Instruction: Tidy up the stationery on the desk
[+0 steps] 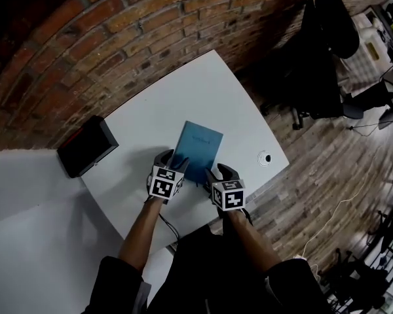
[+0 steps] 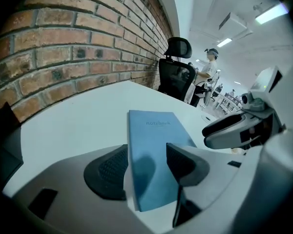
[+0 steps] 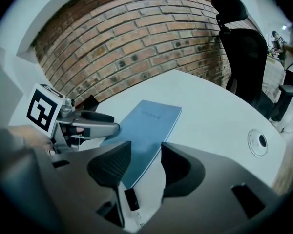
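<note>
Notebook [image 1: 198,150], thin, blue, rectangular, points toward one o'clock on the white table [image 1: 203,90]; my left gripper [image 2: 146,167] and right gripper [image 3: 141,162], jaws released, straddle its six o'clock corners.

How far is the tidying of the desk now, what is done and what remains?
Done: nothing visibly put away yet. In hand: nothing gripped; the left tongs and right tongs stand open at the near end of the blue notebook, which lies flat on the desk. Left: grip it and put it away.
</note>
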`<action>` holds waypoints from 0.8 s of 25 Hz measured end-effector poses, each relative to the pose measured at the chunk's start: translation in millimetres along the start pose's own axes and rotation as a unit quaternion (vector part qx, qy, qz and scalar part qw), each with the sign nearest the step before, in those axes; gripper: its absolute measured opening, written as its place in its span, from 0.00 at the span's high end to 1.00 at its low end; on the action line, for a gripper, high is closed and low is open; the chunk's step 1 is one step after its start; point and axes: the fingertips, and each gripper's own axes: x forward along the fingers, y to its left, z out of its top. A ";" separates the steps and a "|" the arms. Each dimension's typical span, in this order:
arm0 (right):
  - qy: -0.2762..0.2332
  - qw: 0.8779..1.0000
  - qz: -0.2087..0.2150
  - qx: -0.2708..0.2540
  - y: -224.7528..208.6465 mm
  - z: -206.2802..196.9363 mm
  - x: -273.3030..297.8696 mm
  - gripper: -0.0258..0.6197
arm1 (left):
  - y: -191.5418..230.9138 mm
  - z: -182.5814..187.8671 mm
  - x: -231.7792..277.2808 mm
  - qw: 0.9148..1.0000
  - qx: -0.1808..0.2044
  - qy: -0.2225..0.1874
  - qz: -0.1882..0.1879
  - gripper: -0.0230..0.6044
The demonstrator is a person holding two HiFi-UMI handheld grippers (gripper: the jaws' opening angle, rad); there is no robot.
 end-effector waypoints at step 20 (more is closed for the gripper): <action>0.028 0.999 -0.006 0.046 -8.3 -6.0 30.4 0.68 | 0.4 -8.3 22.2 0.999 -0.014 0.019 -0.031 0.58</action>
